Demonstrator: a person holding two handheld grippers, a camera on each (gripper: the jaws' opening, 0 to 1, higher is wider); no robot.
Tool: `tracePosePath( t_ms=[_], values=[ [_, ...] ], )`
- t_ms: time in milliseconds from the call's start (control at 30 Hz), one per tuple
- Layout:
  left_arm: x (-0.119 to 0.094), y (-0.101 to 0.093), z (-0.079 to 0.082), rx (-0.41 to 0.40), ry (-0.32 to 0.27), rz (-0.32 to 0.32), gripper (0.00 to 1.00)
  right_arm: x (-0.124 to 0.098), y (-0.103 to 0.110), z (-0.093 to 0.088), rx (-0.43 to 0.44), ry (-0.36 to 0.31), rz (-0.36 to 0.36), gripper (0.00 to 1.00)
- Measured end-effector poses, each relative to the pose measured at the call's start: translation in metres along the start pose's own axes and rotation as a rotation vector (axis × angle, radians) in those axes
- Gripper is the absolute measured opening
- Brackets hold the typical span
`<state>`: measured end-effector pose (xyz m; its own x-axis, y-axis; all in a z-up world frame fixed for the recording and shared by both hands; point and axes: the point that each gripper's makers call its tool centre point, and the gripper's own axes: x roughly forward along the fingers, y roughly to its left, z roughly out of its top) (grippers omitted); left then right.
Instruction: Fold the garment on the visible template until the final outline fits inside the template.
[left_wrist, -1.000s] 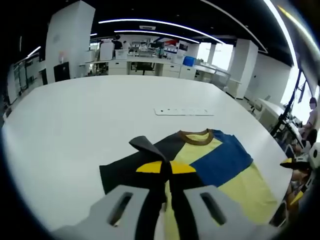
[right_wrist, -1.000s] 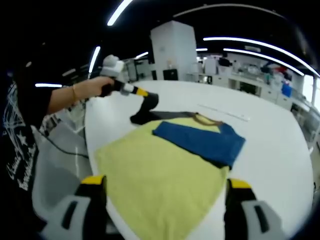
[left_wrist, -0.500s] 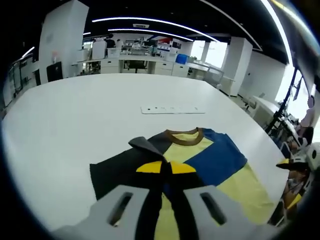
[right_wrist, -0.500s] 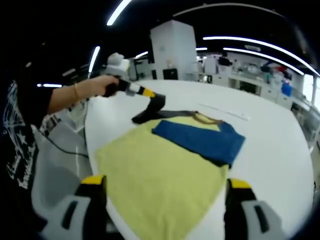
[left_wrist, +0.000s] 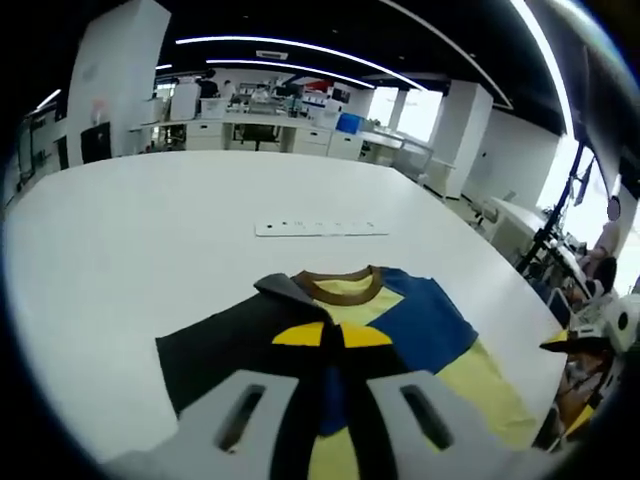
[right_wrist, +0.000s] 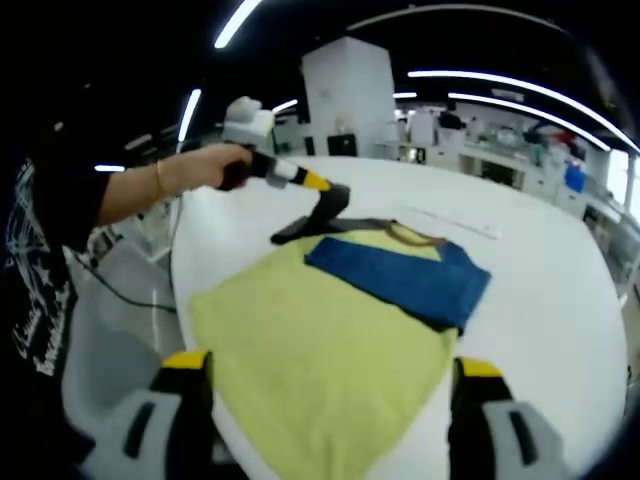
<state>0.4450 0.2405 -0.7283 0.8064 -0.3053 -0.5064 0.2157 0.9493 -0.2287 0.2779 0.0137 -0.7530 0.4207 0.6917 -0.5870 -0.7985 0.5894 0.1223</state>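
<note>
A T-shirt lies flat on the white table (left_wrist: 130, 230). It has a yellow body (right_wrist: 330, 340), a brown collar (left_wrist: 340, 285) and a blue sleeve (right_wrist: 400, 280) folded over the chest. Its black sleeve (left_wrist: 240, 335) is raised off the table, with my left gripper (left_wrist: 332, 335) shut on its edge. The right gripper view has that left gripper (right_wrist: 330, 195) held in a person's hand above the shirt's far left corner, black cloth hanging from it. My right gripper (right_wrist: 330, 400) stands open at the shirt's hem, nothing between its wide-apart jaws.
A long white strip (left_wrist: 320, 228) lies on the table beyond the collar. The person's arm (right_wrist: 150, 185) reaches in from the left, past a grey chair (right_wrist: 110, 290) at the table's edge. Bare table surrounds the shirt. Benches and pillars stand far behind.
The left gripper has lifted the black sleeve higher and carried it inward toward the shirt's collar. The right gripper has held still, open.
</note>
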Motion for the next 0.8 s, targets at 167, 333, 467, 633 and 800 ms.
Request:
tracePosePath(
  t_ms=[167, 333, 467, 633, 800],
  values=[
    [0.005, -0.011, 0.000, 0.002, -0.003, -0.025, 0.00, 0.000, -0.001, 0.002, 0.000, -0.003, 0.000, 0.99],
    [0.011, -0.026, 0.004, 0.004, -0.012, -0.060, 0.00, 0.002, 0.000, 0.002, -0.004, 0.005, -0.001, 0.99],
    [0.016, -0.034, 0.007, -0.005, -0.016, -0.082, 0.01, 0.002, 0.002, 0.002, -0.007, 0.006, 0.001, 0.99],
    [0.021, -0.049, 0.009, 0.000, -0.034, -0.122, 0.00, 0.003, 0.003, 0.003, -0.012, 0.011, 0.003, 0.99],
    [0.025, -0.061, 0.008, 0.009, -0.036, -0.144, 0.01, 0.004, 0.002, 0.004, -0.010, 0.009, -0.002, 0.99]
  ],
)
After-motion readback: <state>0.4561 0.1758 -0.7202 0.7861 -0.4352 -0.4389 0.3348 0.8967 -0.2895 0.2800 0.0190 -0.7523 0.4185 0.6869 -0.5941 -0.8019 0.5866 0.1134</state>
